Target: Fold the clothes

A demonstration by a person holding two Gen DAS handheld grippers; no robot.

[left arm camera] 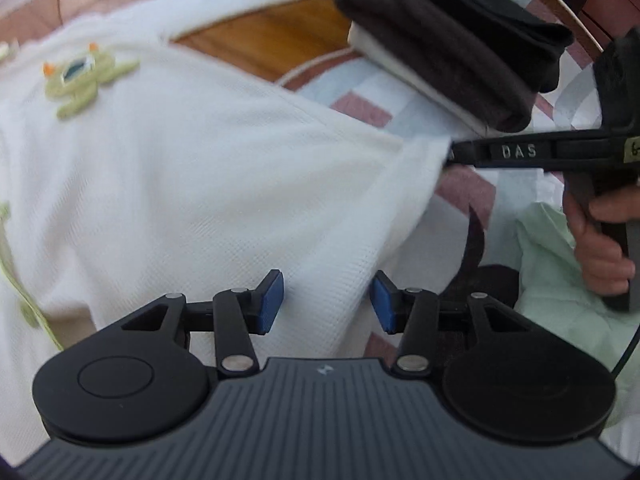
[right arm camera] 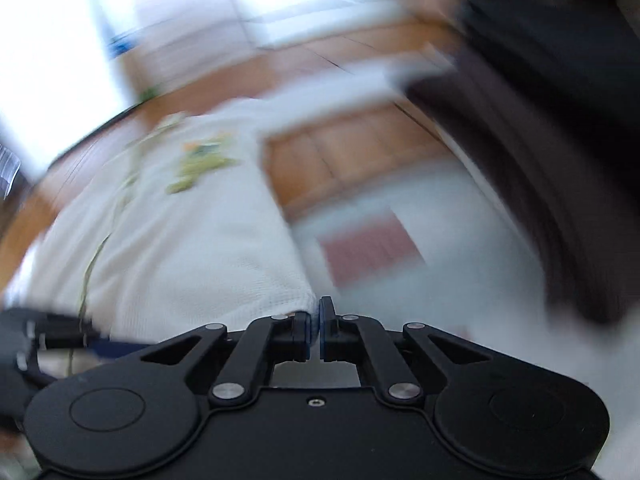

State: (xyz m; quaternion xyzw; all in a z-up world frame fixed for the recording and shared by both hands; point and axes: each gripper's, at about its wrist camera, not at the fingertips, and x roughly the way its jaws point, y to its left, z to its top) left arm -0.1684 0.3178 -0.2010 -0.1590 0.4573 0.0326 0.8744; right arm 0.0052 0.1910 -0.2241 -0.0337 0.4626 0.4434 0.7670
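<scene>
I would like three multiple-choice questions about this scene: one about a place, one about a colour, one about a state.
1. Where does the stack of folded clothes lie?
A. on the white shirt
B. beyond the shirt's right edge, on the checked cloth
C. on the wooden floor

2. What colour is the creature patch on the white shirt?
A. green
B. red
C. blue

3. How is the right claw?
A. wide open
B. shut on the shirt's edge
C. shut on a dark sock

Key: 1 B, the stack sits on the checked cloth; 2 A, green with orange horns; 3 B, its pads pinch white fabric.
</scene>
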